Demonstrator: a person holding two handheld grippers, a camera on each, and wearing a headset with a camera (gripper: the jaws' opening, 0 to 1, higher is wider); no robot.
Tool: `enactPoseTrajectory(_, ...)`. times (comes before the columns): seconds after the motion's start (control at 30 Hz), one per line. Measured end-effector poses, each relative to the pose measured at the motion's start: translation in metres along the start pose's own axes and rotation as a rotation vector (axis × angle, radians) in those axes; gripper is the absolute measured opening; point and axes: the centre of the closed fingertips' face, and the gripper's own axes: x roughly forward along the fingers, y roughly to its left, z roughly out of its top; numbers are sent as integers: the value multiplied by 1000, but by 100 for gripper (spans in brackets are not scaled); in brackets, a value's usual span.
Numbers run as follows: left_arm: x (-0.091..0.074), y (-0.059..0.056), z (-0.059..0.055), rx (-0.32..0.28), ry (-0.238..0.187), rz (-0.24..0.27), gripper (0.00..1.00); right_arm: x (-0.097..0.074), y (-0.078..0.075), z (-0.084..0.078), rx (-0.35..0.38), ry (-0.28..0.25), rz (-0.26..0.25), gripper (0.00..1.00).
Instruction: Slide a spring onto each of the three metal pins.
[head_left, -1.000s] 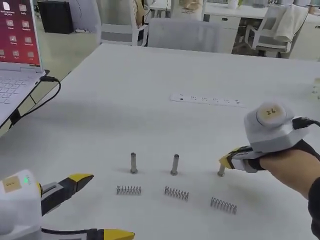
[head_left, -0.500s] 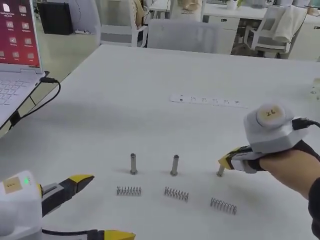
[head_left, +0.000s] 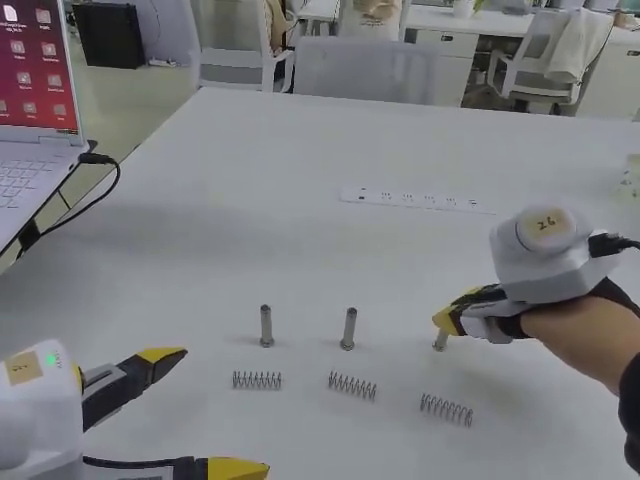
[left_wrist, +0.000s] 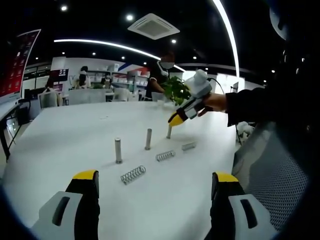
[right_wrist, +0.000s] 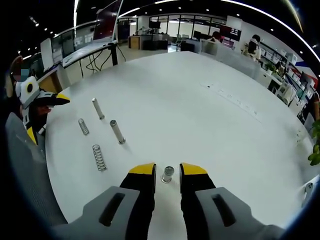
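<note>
Well left of the middle pin (head_left: 348, 328) and nearer the person, the left gripper (head_left: 225, 410) hangs with its jaws spread wide and empty. The left pin (head_left: 266, 326) stands upright beside the middle pin, and three springs (head_left: 352, 386) lie in a row just in front. To the right of the middle pin, the right gripper (head_left: 447, 323) has its jaws narrowed around the upright right pin (right_wrist: 167, 174), with a thin gap on each side.

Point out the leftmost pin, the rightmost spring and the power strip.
leftmost pin (head_left: 266, 326): head view, mid-shaft.
rightmost spring (head_left: 446, 409): head view, middle coils.
power strip (head_left: 415, 200): head view, top face.
</note>
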Motion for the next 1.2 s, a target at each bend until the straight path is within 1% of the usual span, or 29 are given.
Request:
enactPoseTrajectory(0.2,1,0,0,-1,1,0,90,-2,-2,-1,3,-5,-4,20)
enactPoseTrajectory(0.53,1,2,-1,-3,1,-1,90,-9,-2,-6,4,-1,-3,21)
enactPoseTrajectory(0.73,1,2,-3,-4,4,-2,90,-14,-1,-11,-8,5,-5,21)
enactPoseTrajectory(0.93,1,2,-2,-1,4,-4,90,-18,-1,-12,-4,-1,1,21)
enactPoseTrajectory(1.2,0,1,-2,-2,5,-6,90,-25,3,-20,-20,16,7,21)
